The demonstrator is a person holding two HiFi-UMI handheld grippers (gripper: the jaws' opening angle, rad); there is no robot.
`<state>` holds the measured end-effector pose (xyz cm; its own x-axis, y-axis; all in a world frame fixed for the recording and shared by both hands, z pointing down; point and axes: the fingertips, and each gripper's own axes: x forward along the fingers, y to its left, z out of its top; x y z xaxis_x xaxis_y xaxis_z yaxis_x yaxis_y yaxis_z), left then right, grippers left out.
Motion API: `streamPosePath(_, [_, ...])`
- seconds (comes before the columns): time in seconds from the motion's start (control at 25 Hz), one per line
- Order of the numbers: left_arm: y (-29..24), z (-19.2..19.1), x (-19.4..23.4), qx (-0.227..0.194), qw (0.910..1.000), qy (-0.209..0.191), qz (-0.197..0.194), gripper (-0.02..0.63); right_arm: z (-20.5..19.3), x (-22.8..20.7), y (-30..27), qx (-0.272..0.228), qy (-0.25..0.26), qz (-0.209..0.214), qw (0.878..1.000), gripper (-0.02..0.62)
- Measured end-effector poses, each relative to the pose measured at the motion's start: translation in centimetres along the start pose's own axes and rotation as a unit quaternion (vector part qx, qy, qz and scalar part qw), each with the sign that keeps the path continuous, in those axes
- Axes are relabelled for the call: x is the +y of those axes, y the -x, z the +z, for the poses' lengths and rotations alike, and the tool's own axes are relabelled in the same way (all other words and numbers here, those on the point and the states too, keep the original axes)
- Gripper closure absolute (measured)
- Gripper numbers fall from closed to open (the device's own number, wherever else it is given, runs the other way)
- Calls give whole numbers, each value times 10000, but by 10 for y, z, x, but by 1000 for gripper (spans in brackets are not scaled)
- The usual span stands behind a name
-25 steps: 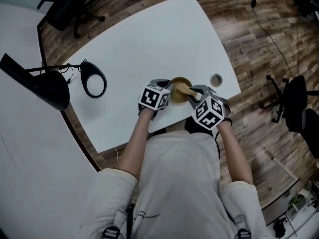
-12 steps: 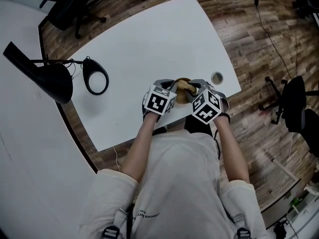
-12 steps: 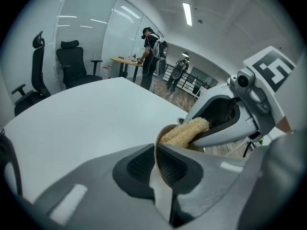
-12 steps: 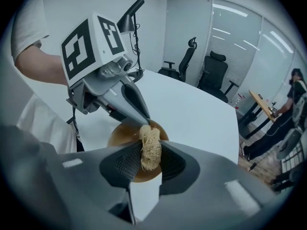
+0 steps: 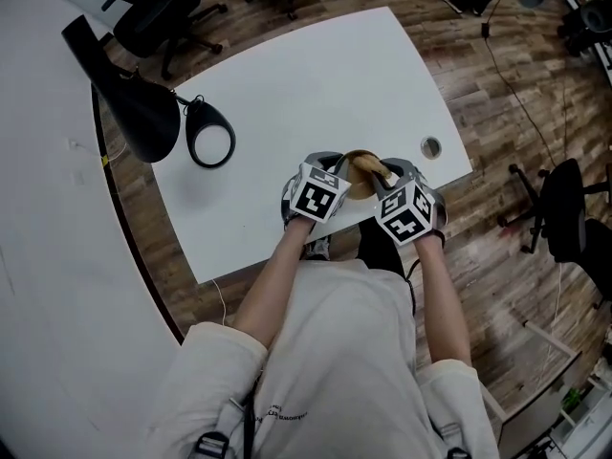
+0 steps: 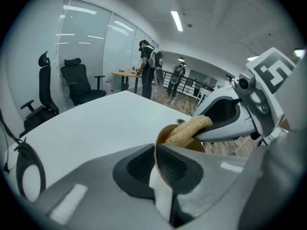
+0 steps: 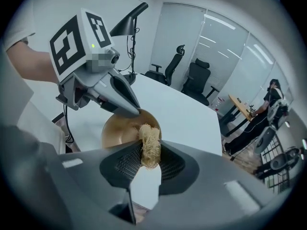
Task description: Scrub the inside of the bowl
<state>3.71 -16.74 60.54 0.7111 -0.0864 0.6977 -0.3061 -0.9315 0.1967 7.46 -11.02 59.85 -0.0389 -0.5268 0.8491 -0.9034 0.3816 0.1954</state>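
Observation:
A tan bowl [image 5: 356, 172] sits near the front edge of the white table [image 5: 296, 94], tilted between my two grippers. My left gripper [image 5: 330, 174] is shut on the bowl's rim [image 6: 157, 143], seen edge-on in the left gripper view. My right gripper [image 5: 382, 178] is shut on a straw-coloured fibrous scrubber [image 7: 150, 145], whose tip reaches into the bowl [image 7: 120, 126]. The scrubber [image 6: 189, 130] also shows in the left gripper view, poking over the bowl's rim from the right gripper [image 6: 230, 116].
A black desk lamp [image 5: 129, 89] and a black ring-shaped object [image 5: 212, 140] stand at the table's left. A round cable hole [image 5: 431, 146] lies at the right corner. Office chairs [image 5: 158, 12] stand on the wood floor around the table.
The head view has shifted, so the table sits further right and higher. Both grippers stay closed at the bowl, now closer together, with the scrubber further into it.

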Motion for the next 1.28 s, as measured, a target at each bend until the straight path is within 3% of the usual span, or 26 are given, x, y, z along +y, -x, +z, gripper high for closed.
streamPosePath(0.24, [36, 5, 17, -445, 9986, -54, 292, 589, 11, 37, 10, 124, -1, -186, 9997, 486])
streamPosePath(0.6, [59, 4, 19, -653, 9946, 699, 409, 589, 50, 73, 14, -198, 325, 287, 9989, 486])
streamPosePath(0.88, [53, 0, 25, -595, 9892, 1097, 764, 587, 59, 34, 1, -656, 407, 170, 9969, 486])
streamPosePath(1.0, [45, 10, 25, -572, 9858, 1176, 1049, 589, 56, 3, 0, -765, 694, 102, 9946, 486])
streamPosePath(1.12, [39, 13, 26, -461, 9825, 1158, 1381, 589, 50, -7, -3, -998, 750, 318, 9917, 485])
streamPosePath(1.28, [37, 22, 32, -543, 9711, 1311, 1918, 589, 35, -29, 15, -1312, 668, 751, 9862, 485])
